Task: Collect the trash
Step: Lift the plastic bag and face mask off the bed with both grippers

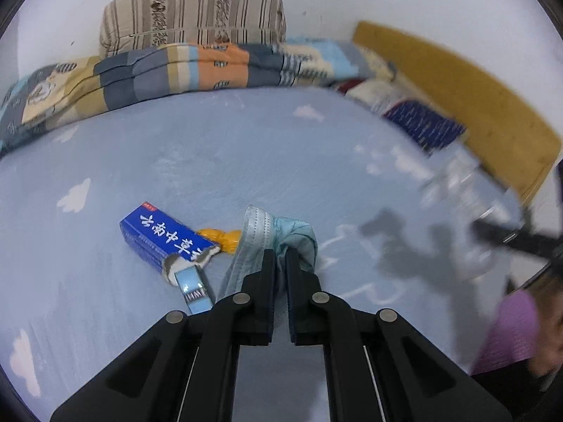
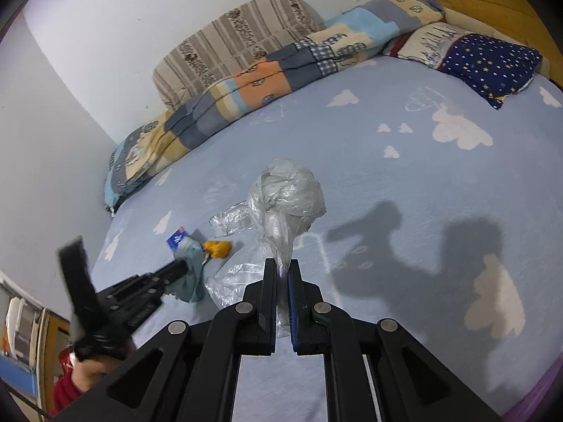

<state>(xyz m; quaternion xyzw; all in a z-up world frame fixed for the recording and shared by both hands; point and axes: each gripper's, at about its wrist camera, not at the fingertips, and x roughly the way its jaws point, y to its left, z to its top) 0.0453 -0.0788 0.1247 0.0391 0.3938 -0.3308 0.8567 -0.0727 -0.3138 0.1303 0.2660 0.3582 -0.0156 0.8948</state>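
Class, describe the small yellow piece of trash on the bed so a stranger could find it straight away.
Start at the light blue bed sheet with white clouds. Near its front lies a torn blue box with white lettering. The yellow wrapper sits just beyond the box's ripped end, beside the pale blue face mask: the only yellow, crumpled item there.

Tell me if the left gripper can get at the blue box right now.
Probably not yet: the left gripper is shut on the mask. The blue box lies close beside it with nothing over it, but the mask must go first.
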